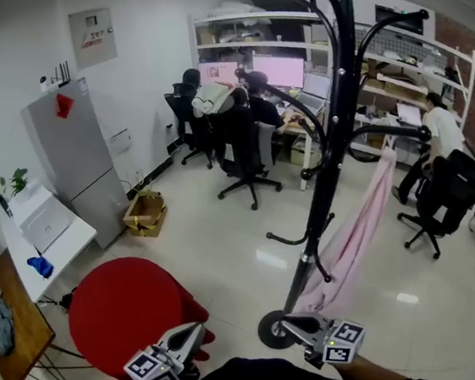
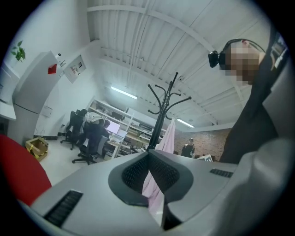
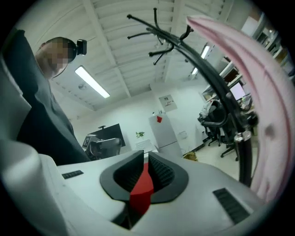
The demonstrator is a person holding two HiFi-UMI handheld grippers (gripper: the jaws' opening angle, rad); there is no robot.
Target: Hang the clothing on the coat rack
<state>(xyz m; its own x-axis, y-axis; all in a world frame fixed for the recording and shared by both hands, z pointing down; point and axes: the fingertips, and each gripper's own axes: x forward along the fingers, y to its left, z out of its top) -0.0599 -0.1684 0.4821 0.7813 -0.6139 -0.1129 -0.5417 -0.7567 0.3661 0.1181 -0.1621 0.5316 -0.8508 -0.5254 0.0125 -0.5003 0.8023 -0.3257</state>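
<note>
A black coat rack [image 1: 333,131] stands on the pale floor, its round base [image 1: 275,330] just ahead of me. A long pink garment [image 1: 360,222] hangs from a right-hand hook and trails down to the base. Both grippers sit low at the bottom edge, apart from the garment. My left gripper [image 1: 198,327] hovers over the red seat; in its own view the left gripper [image 2: 148,156] has its tips together, with the rack [image 2: 162,115] and garment [image 2: 168,138] beyond. My right gripper [image 1: 285,322] is near the base; in its own view the right gripper [image 3: 144,159] shows a narrow slit holding nothing, red showing through.
A round red seat [image 1: 124,313] sits at lower left. Behind it are a grey fridge [image 1: 80,152], a white desk [image 1: 50,232] and a cardboard box [image 1: 145,212]. People sit on office chairs at desks [image 1: 241,142]. Another chair [image 1: 443,195] stands at right.
</note>
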